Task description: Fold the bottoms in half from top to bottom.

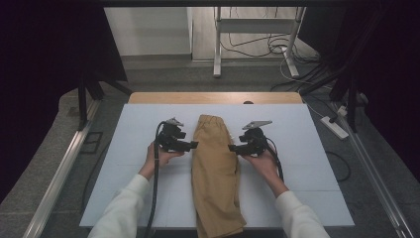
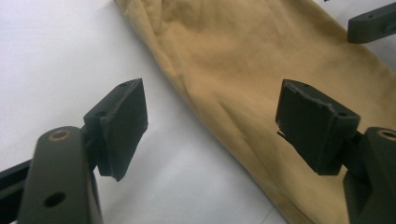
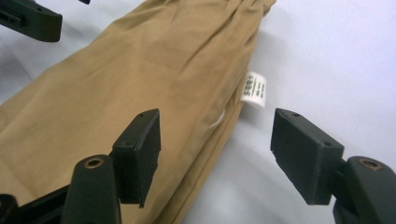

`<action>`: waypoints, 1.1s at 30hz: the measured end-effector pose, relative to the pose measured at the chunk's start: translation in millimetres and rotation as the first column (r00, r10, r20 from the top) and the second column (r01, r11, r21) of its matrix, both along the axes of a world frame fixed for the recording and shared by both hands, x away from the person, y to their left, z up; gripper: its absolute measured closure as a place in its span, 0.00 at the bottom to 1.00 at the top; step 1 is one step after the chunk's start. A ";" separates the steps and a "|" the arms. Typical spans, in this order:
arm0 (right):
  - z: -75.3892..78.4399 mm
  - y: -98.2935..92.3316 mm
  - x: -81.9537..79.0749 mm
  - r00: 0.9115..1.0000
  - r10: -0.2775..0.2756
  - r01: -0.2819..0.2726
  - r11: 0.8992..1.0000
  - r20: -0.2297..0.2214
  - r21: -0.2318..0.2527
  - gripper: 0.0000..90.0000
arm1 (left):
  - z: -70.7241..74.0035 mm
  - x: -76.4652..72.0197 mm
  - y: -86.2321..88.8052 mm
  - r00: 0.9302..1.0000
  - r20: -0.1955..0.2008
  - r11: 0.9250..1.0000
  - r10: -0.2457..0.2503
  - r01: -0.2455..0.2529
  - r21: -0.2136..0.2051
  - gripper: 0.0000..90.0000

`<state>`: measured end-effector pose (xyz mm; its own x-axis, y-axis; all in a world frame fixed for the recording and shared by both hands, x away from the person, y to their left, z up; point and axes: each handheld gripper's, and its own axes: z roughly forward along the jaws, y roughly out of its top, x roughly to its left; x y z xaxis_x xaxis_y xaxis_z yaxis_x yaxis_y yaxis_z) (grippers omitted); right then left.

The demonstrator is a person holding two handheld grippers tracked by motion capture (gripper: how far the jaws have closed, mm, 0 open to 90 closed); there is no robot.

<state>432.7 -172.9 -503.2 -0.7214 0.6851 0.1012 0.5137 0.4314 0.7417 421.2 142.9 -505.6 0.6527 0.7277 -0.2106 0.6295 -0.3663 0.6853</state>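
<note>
Tan folded trousers (image 1: 215, 168) lie lengthwise down the middle of the white table (image 1: 133, 144), waistband at the far end. My left gripper (image 1: 194, 145) hovers at their left edge, jaws open and pointing right. In the left gripper view the gripper (image 2: 210, 123) straddles the cloth's edge (image 2: 243, 70) without touching it. My right gripper (image 1: 231, 148) faces it from the right edge, also open. In the right gripper view that gripper (image 3: 215, 140) straddles the folded edge of the trousers (image 3: 140, 74), near a small white label (image 3: 254, 88).
A wooden strip (image 1: 215, 97) runs along the table's far edge. Beyond it stand a white frame's legs (image 1: 217, 44) and loose cables (image 1: 292, 49) on the floor. A power strip (image 1: 335, 126) lies right of the table. Metal rails (image 1: 59, 173) flank both sides.
</note>
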 end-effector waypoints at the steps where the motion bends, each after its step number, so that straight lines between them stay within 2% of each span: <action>1: 0.3 0.4 1.4 1.000 -0.003 0.003 1.000 0.006 0.005 0.37 | 0.2 1.5 0.5 1.000 0.002 1.000 0.002 -0.002 0.001 0.27; 8: -0.7 7.0 15.0 1.000 -0.011 0.011 1.000 0.010 0.008 0.38 | -0.5 16.6 -0.5 1.000 0.012 1.000 0.005 -0.005 0.001 0.27; 14: -5.2 16.5 28.6 1.000 -0.006 0.006 1.000 -0.003 -0.017 0.38 | -8.4 30.7 -4.5 1.000 -0.013 1.000 0.011 -0.012 -0.006 0.27; 19: -7.1 21.0 39.9 1.000 -0.022 0.022 1.000 -0.010 -0.016 0.39 | -11.7 36.0 -8.0 1.000 -0.012 1.000 0.028 -0.028 0.014 0.28; 25: -6.7 26.1 50.5 0.999 -0.029 0.029 0.999 -0.015 -0.022 0.39 | -14.1 39.2 -8.8 0.999 -0.023 1.000 0.031 -0.031 -0.001 0.28; 30: -8.0 31.2 54.4 1.000 -0.014 0.013 0.998 -0.023 -0.069 0.39 | -18.6 41.5 -10.6 0.998 -0.044 0.999 0.039 -0.039 0.017 0.29; 33: -10.4 32.8 55.7 0.999 -0.003 0.000 0.996 -0.033 -0.085 0.44 | -21.4 42.4 -12.2 0.998 -0.058 0.999 0.040 -0.038 0.022 0.29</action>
